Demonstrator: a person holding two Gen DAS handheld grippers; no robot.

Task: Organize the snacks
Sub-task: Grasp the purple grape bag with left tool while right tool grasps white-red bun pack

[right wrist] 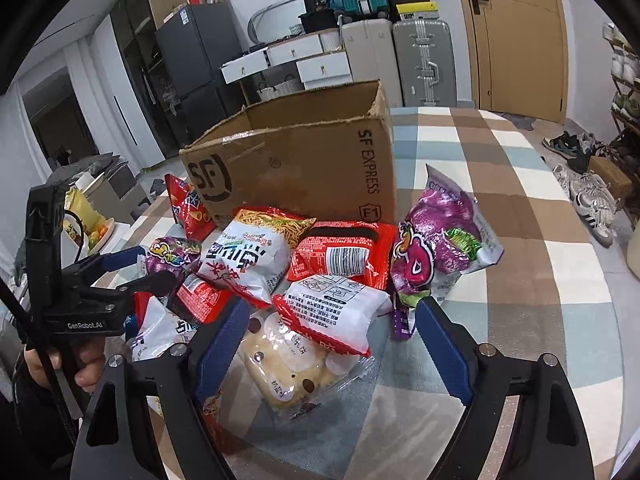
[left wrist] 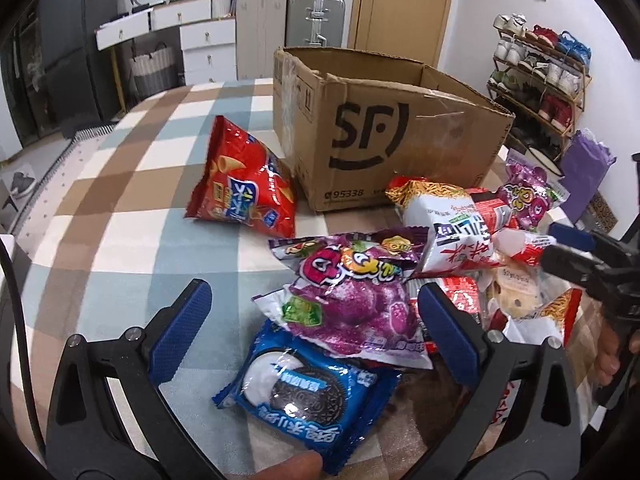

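An open SF cardboard box (left wrist: 384,128) stands on the checked tablecloth; it also shows in the right wrist view (right wrist: 304,160). A pile of snack packs lies in front of it. My left gripper (left wrist: 316,316) is open around a purple snack bag (left wrist: 352,300) and a blue Oreo pack (left wrist: 308,392). A red chips bag (left wrist: 244,184) leans beside the box. My right gripper (right wrist: 332,332) is open around a clear pack of beige biscuits (right wrist: 288,364) and a red-and-white pack (right wrist: 332,312). The right gripper (left wrist: 568,248) appears at the left view's right edge; the left gripper (right wrist: 132,268) at the right view's left.
More packs lie in the pile: a white noodle-snack bag (right wrist: 252,252), a red pack with a barcode (right wrist: 344,256), a second purple bag (right wrist: 436,240). Suitcases (left wrist: 316,20), drawers and a door stand behind. A shoe rack (left wrist: 540,80) is to the right.
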